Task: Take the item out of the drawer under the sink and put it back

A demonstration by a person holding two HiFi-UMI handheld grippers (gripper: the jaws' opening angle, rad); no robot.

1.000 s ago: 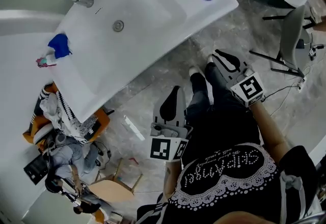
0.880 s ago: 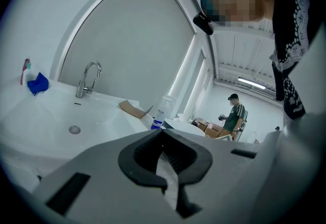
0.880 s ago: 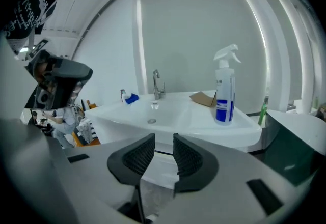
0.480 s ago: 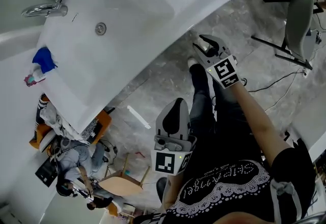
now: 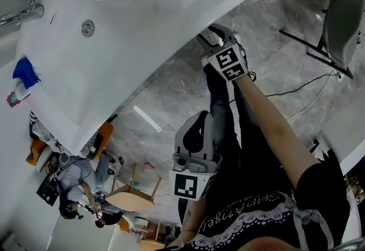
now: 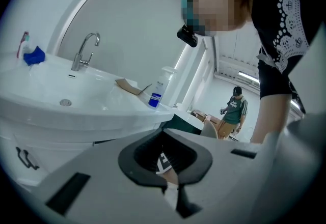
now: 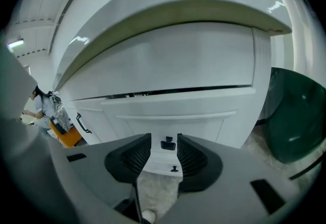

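Right gripper nearer the sink — jaws opening, empty.

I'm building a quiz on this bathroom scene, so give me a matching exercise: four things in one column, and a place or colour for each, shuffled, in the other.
Column one:
1 faucet
2 bottle
3 drain
4 handle

Column two:
A black, on the cabinet front
B round, in the bottom of the sink
C curved chrome, at the sink's back
D blue label, on the sink's rim

Pairs: 1-C, 2-D, 3-B, 4-A
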